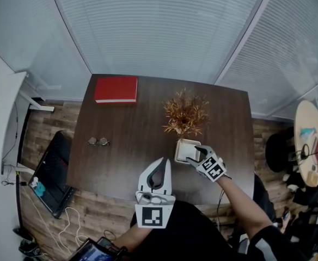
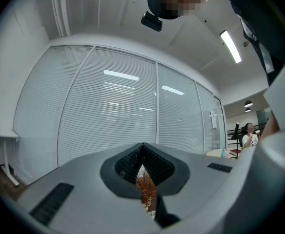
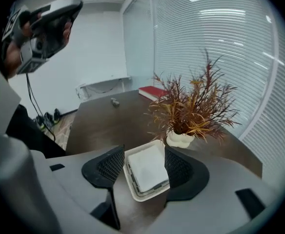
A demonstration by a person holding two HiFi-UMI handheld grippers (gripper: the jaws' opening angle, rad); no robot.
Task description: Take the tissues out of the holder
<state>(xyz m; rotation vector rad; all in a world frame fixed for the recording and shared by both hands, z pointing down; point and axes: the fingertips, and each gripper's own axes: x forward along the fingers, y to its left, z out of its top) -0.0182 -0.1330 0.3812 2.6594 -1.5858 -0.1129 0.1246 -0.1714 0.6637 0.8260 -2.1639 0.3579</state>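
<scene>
left tongs: closed tip to tip, empty, above the near edge of dark brown wooden worktop
right tongs: wide, tilted down over holder, not touching
white square holder: near edge, right of middle, beside potted orange dried plant
flat white tissues: inside holder

Dark brown table; red book; rust-orange plant, white pot; cream holder — white tissues; pale, finely striped blinds — brown wood-grain floor.
</scene>
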